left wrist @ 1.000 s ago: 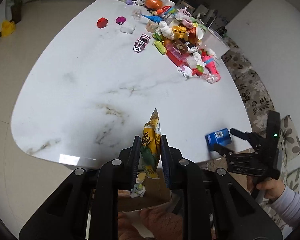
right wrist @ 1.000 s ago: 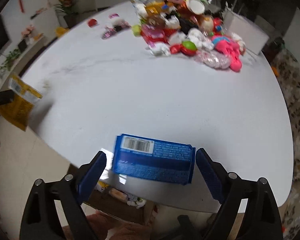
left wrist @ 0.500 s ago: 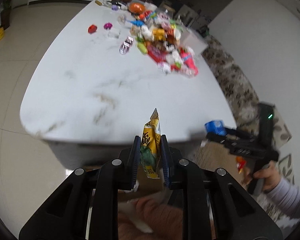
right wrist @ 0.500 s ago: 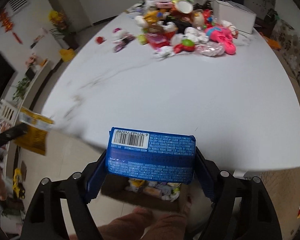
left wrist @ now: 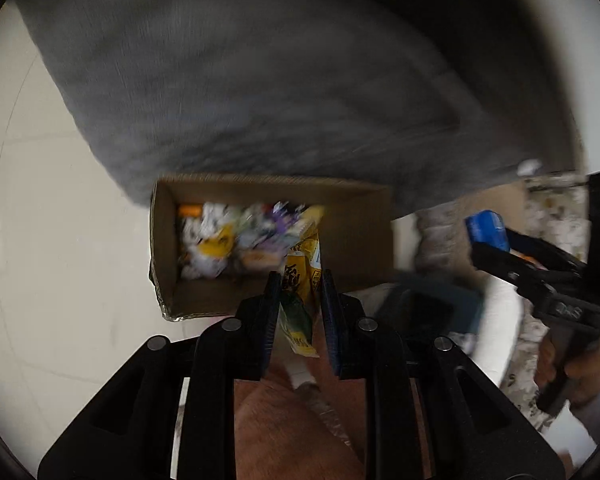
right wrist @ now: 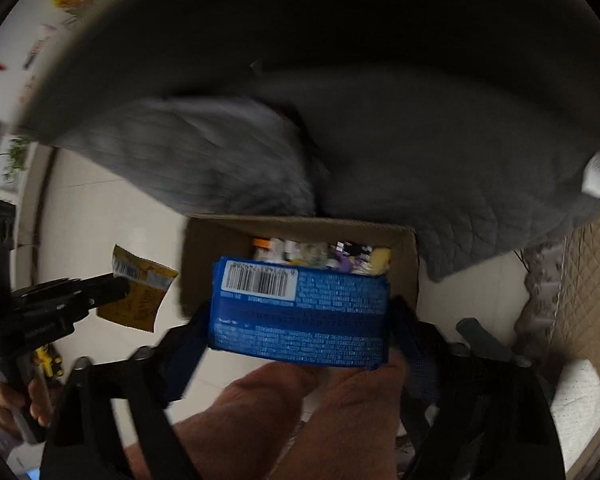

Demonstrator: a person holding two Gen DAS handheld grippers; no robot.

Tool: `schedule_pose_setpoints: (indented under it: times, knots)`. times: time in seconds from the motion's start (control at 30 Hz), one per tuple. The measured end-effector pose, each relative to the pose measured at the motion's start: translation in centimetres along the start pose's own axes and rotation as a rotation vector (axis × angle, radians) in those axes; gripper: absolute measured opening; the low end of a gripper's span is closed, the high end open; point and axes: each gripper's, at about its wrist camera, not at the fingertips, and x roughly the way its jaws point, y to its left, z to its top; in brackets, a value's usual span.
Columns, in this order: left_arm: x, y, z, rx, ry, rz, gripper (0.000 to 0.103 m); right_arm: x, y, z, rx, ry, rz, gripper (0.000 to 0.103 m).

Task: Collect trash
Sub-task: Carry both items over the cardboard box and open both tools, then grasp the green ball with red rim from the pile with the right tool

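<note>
My left gripper (left wrist: 298,280) is shut on a yellow snack wrapper (left wrist: 300,280) and holds it over the near edge of a cardboard box (left wrist: 364,232) on the floor; the box holds several pieces of trash. The wrapper (right wrist: 140,296) also shows in the right wrist view, left of the box (right wrist: 404,252). My right gripper (right wrist: 300,312) is shut on a blue packet (right wrist: 300,312) with a barcode, above the box's near side. The blue packet (left wrist: 486,230) also shows at the right of the left wrist view.
The box sits under the table's edge beside a grey cloth-covered base (left wrist: 260,80). Pale tiled floor (left wrist: 60,240) lies to the left. A patterned rug (right wrist: 588,280) lies to the right. A person's knees (right wrist: 300,420) are below the grippers.
Both grippers have swung down from above the tabletop to the box on the floor, each still holding its piece of trash. The table top has left view.
</note>
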Motion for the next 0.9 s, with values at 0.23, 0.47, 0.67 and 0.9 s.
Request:
schedule_pose_setpoints:
  times: [0.23,0.47,0.67,0.9]
  knots:
    - [3.7,0.9,0.9,-0.058,0.085,0.08,0.071,3.0,-1.9,0.0,0.048,0.078,-0.066,0.09]
    - [-4.3,-2.7,0.3,0.014,-0.026,0.047,0.074,-7.8,-2.1,2.0,0.04,-0.08,0.045,0.09]
    - [-13.3,-7.1,0.5,0.07,-0.282,0.062,0.087,-18.3,-2.3,7.7,-0.001,-0.349,0.109,0.097]
    - [-16.7,-10.5,1.1,0.042,-0.395,0.07,0.089,-19.7,-3.5,21.8,-0.191,-0.476,0.006,0.091]
